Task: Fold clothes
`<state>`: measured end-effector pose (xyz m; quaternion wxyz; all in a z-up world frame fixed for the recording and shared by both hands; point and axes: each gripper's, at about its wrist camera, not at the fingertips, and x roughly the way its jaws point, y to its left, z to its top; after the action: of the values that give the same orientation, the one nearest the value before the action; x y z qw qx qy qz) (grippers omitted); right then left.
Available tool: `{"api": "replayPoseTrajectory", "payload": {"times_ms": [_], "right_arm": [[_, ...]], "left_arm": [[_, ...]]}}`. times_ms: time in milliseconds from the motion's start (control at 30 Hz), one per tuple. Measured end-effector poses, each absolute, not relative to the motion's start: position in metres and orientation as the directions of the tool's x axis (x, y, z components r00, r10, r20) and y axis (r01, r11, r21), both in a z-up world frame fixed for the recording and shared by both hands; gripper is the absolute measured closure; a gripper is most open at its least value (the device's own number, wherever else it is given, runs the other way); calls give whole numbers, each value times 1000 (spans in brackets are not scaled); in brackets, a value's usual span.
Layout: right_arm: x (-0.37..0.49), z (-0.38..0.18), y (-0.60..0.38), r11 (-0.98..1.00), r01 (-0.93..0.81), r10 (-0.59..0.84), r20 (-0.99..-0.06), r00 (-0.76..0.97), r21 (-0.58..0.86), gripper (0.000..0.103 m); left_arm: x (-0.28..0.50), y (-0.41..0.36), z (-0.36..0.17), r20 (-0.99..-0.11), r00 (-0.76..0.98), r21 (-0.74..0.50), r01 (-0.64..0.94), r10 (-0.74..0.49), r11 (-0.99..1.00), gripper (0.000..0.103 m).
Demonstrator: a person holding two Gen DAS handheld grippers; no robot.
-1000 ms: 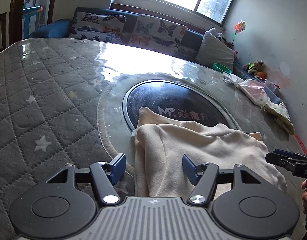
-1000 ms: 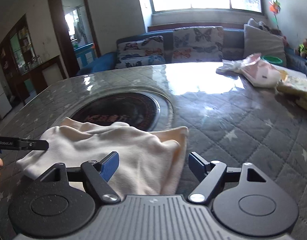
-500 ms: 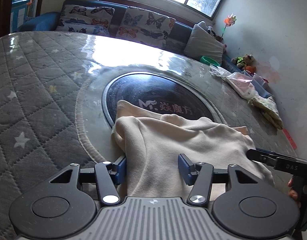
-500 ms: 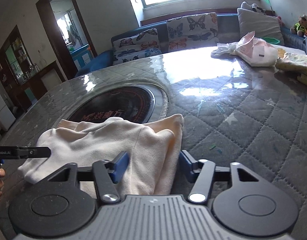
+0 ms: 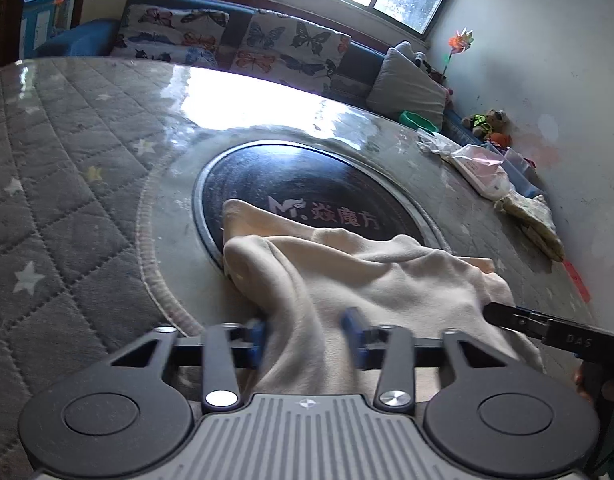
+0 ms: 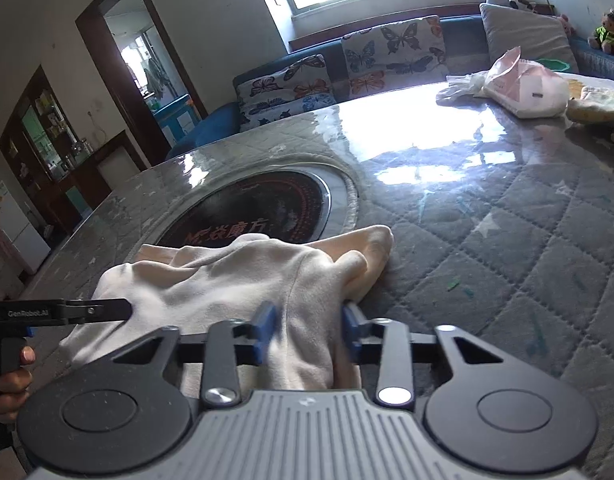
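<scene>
Cream fabric, the garment (image 5: 371, 280) lies bunched on the near part of the quilted counter (image 5: 67, 184), partly over the dark round plate (image 5: 307, 192). Left hand-held gripper (image 5: 305, 338) has cloth between its blue pads, apparently pinched though blurred. Right hand-held gripper (image 6: 307, 332) likewise clamps the garment's near right edge.

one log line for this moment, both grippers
left gripper: closing on cream fleece garment | right gripper: closing on same garment | garment: bunched on grey quilted table
</scene>
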<state>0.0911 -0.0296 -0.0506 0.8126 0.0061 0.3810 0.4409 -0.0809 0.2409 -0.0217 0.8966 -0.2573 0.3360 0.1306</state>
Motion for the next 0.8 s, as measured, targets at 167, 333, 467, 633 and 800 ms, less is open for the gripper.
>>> {"api": "replayPoseTrajectory", "payload": {"times_ms": [167, 333, 467, 633, 800], "right_arm": [[87, -38, -39, 603, -718, 741, -578, 343, 348, 91], [83, -25, -51, 612, -716, 744, -551, 379, 335, 96], [82, -21, -62, 624, -711, 734, -553, 393, 324, 96], [89, -40, -73, 649, -676, 714, -585, 384, 348, 96], [99, -53, -80, 675, -624, 703, -598, 384, 394, 72]], "left_arm": [[-87, 239, -5, -609, 792, -408, -360, 44, 839, 85], [-84, 226, 3, -580, 814, -412, -306, 12, 858, 85], [-79, 222, -1, -585, 811, -409, -298, 3, 862, 85], [-79, 230, -14, -610, 792, -412, -333, 14, 848, 85], [-83, 238, -24, -636, 771, -401, -370, 37, 838, 79]]}}
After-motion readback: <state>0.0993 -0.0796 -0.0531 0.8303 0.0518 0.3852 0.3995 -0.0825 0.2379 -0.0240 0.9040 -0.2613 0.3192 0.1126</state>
